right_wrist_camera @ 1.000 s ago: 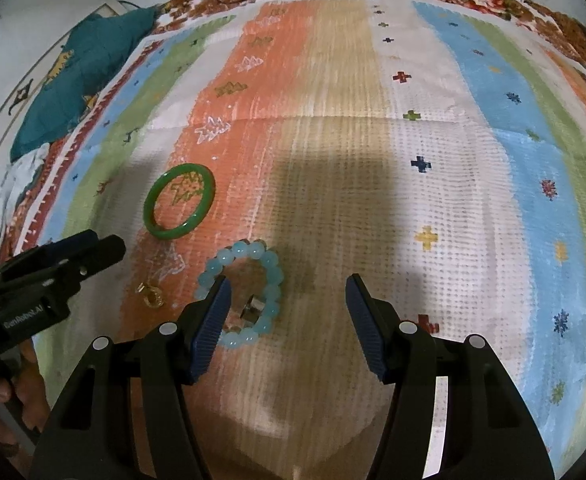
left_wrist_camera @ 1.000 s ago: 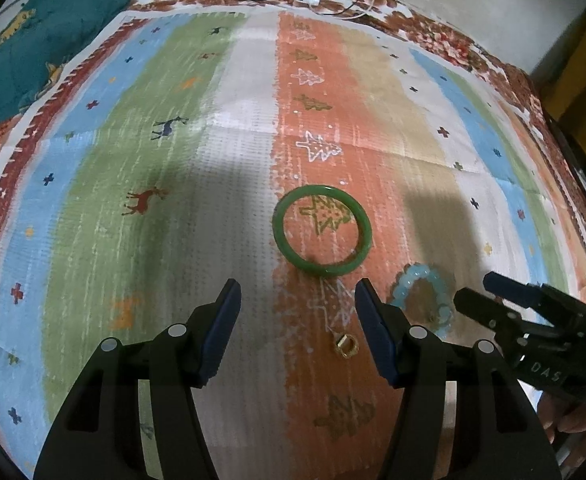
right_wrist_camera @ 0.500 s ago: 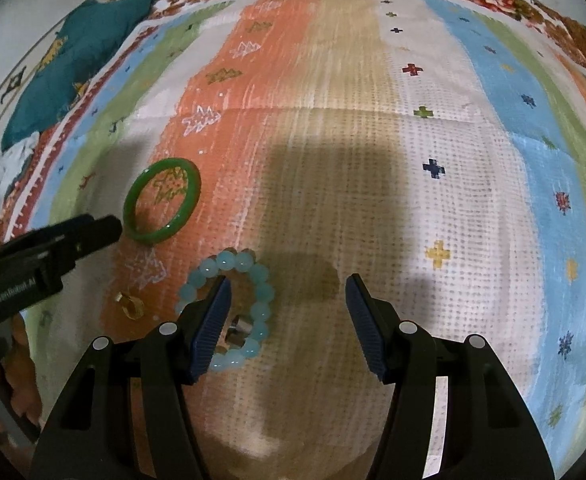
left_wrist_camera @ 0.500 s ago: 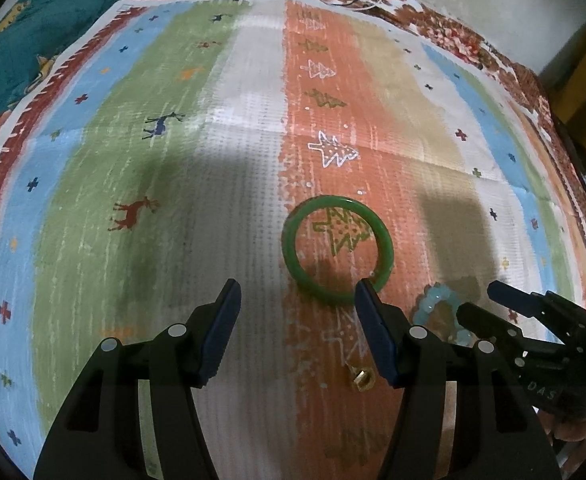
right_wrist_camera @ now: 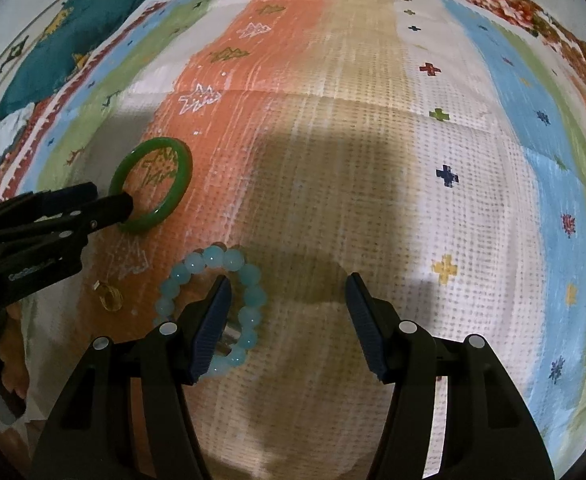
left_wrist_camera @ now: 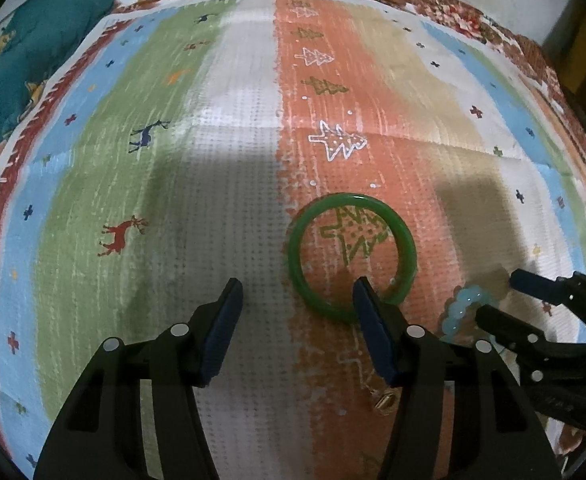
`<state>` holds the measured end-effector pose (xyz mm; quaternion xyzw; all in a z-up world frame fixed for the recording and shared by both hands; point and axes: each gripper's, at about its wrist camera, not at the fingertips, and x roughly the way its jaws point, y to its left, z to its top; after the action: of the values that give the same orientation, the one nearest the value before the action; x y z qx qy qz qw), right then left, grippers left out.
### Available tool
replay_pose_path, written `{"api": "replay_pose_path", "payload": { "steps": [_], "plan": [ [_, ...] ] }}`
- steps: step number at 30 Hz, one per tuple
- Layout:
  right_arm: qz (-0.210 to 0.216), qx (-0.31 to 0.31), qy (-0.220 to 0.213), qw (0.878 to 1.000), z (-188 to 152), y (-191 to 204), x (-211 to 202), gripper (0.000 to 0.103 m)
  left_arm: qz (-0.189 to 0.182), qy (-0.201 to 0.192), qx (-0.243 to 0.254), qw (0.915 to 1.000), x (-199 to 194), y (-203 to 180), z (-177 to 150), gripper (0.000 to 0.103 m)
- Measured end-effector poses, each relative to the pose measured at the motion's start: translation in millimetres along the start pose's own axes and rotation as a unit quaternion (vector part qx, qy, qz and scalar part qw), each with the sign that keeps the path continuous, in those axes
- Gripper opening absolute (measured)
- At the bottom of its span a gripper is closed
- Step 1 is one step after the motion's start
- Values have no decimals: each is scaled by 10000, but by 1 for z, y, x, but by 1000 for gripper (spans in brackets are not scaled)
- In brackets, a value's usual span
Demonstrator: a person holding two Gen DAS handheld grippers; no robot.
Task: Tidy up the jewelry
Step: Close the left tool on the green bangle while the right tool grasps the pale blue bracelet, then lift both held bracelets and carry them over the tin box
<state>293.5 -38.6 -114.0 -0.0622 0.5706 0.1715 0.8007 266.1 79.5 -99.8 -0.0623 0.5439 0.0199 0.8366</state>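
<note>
Left gripper (left_wrist_camera: 297, 300) has pushed forward since the earlier frames — its right fingertip now sits inside the green bangle (left_wrist_camera: 351, 256), over the near rim, jaws spread wide, gripping nothing. Right gripper (right_wrist_camera: 287, 296) has also advanced: its left finger (right_wrist_camera: 213, 320) now overlaps the pale blue bead bracelet (right_wrist_camera: 213, 304), jaws spread, nothing between them. Bangle lies flat on the orange stripe of the striped cloth (right_wrist_camera: 333, 140). Bracelet lies near and right of the bangle, apart from it. Small gold ring (right_wrist_camera: 110, 298) sits just left of the bracelet — near the left gripper's body. No container visible. Teal fabric (left_wrist_camera: 25, 72) lies far left.
</note>
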Motion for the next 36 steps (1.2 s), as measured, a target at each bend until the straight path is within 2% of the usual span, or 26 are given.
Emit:
{"api": "replay_pose_path", "payload": {
  "steps": [4, 5, 8, 9, 13, 19, 27, 36],
  "plan": [
    [-73, 40, 7, 10000, 0, -3, -1, 43, 156, 1, 91, 9998, 0, 2, -2, 39],
    [-87, 48, 12, 10000, 0, -4, -1, 34, 179, 1, 104, 9998, 0, 3, -2, 35],
    [-90, -10, 24, 10000, -1, -4, -1, 18, 183, 25, 104, 9998, 0, 6, -3, 13],
    [-84, -52, 31, 9999, -1, -3, -1, 14, 181, 24, 121, 9998, 0, 6, -3, 11],
    [-113, -134, 9, 9998, -2, -1, -2, 12, 162, 38, 172, 9997, -2, 6, -4, 7],
    [-23, -135, -51, 9999, -3, 0, -10, 12, 53, 33, 150, 9999, -11, 4, -7, 7],
    [102, -203, -313, 9993, -5, 10, -36, 12, -96, -182, 438, 9988, -38, -17, -13, 7],
    [159, -304, -552, 9979, -12, 19, -61, 12, -166, -352, 499, 9980, -60, -27, -19, 8]
  ]
}}
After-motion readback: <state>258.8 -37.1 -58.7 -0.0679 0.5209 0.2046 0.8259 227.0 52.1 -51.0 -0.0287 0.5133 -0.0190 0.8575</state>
